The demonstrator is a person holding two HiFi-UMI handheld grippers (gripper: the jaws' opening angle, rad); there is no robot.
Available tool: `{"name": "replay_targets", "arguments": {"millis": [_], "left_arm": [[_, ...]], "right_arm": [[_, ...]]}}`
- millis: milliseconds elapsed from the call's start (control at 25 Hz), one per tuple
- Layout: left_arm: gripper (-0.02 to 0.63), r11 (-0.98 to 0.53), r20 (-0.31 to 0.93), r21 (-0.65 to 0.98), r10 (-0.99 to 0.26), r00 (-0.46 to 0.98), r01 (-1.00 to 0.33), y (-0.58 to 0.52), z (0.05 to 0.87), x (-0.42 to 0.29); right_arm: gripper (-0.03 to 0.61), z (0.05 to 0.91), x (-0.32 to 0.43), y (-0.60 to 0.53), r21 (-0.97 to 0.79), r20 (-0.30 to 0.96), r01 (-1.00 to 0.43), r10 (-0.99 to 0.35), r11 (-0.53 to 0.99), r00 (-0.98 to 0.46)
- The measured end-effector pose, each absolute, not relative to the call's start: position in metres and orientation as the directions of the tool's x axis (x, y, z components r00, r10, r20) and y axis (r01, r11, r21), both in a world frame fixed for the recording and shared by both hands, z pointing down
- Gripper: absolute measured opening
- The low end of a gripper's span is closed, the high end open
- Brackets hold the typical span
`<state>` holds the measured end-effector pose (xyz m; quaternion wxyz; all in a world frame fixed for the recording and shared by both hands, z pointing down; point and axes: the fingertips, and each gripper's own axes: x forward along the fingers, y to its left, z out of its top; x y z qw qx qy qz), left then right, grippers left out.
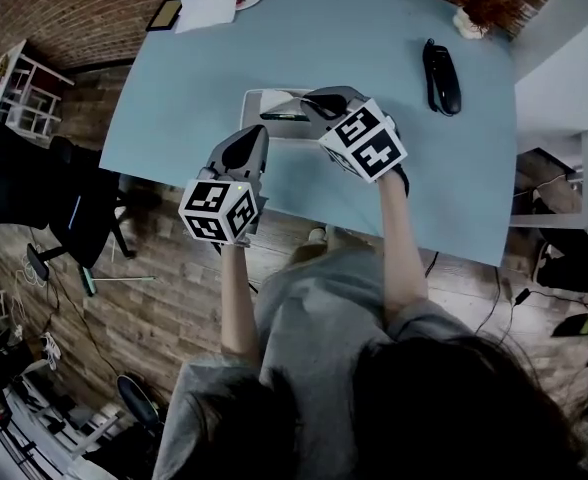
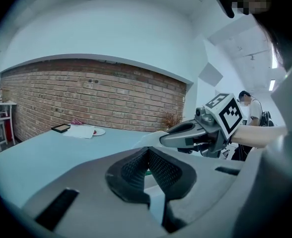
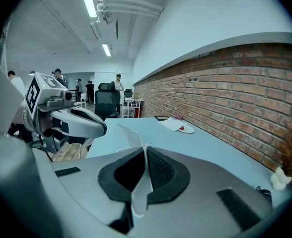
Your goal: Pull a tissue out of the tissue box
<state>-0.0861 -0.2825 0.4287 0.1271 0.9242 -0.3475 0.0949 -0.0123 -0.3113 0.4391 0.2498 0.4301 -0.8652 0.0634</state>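
A white tissue box point(image 1: 267, 101) with a dark slot lies on the blue table point(image 1: 394, 168), near its front edge. My right gripper point(image 1: 311, 102) hovers over the box's right end and is shut on a white tissue point(image 3: 141, 195). The sheet runs up past the pads to a point point(image 3: 127, 133). In the left gripper view the tissue point(image 2: 149, 139) hangs under the right gripper's tip point(image 2: 164, 139). My left gripper point(image 1: 257, 134) sits just in front of the box, left of the right one. Its pads point(image 2: 158, 167) meet with nothing seen between them.
A black handset point(image 1: 441, 76) lies at the table's right. Papers with a plate point(image 1: 214, 6) and a dark tablet point(image 1: 164, 13) sit at the far left, and a dried plant point(image 1: 477, 3) at the far right. A brick wall runs behind. An office chair point(image 1: 74, 213) stands left.
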Motion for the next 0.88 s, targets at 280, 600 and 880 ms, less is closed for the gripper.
{"name": "replay_targets", "arguments": {"millis": [280,600,880], "left_arm": [[0.003,-0.743,0.242,0.151,-0.612,0.753,-0.652,-0.280,0.421,-0.086],[0.003,-0.760,0.219,0.136,-0.602,0.768,-0.635,-0.277,0.413,-0.083],[0.003,-0.767,0.177,0.119,-0.609,0.773,-0.631,-0.279,0.395,-0.088]], "right_arm": [[0.002,0.432,-0.002,-0.305,0.127,0.452,-0.805,-0.757,0.579,-0.473],[0.002,0.419,0.004,-0.302,0.137,0.391,-0.838,-0.806,0.528,-0.444],[0.002,0.377,0.005,-0.299,0.121,0.276,-0.852,-0.842,0.510,-0.464]]}}
